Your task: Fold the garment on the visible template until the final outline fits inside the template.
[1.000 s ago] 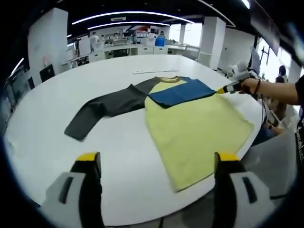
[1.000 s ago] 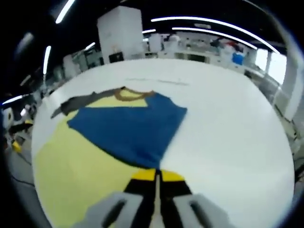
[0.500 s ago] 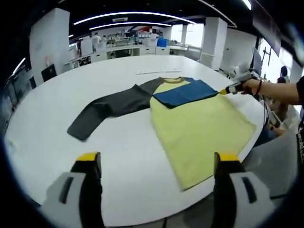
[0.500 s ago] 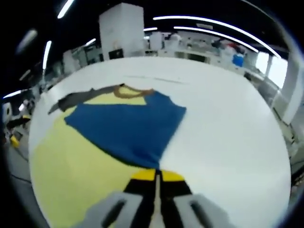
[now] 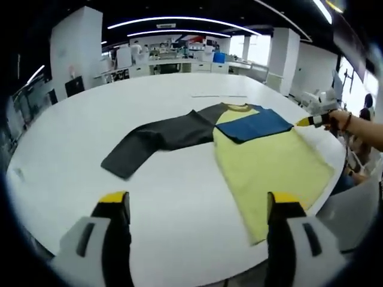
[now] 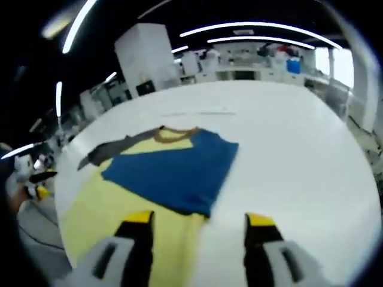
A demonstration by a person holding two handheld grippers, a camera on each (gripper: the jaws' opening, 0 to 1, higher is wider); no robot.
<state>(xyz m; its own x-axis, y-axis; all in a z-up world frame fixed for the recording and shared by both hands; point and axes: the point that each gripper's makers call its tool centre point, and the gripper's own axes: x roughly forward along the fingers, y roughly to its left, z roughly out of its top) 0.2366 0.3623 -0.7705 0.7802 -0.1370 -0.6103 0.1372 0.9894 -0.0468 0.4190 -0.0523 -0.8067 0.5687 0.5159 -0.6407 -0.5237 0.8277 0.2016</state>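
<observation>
The garment lies flat on the round white table (image 5: 90, 119). Its yellow body (image 5: 269, 161) reaches the table's right edge, and its dark grey sleeve (image 5: 155, 137) is spread out to the left. The blue sleeve (image 5: 257, 124) is folded across the chest below the collar. My left gripper (image 5: 198, 203) stands open above bare table, short of the garment. A hand holds my right gripper (image 5: 308, 121) at the blue sleeve's outer edge. In the right gripper view the blue sleeve (image 6: 173, 167) lies on the yellow body (image 6: 102, 203), just beyond my open right gripper (image 6: 198, 220).
A thin pale line (image 5: 218, 95) marks the table beyond the collar. The table edge (image 5: 323, 197) runs close along the garment's right side. Desks, pillars and people stand in the far room. Bare table (image 6: 299, 149) stretches to the right of the blue sleeve.
My right gripper has opened and let go of the blue sleeve, which now rests folded on the yellow body. The left view has shifted, so the garment sits further right.
</observation>
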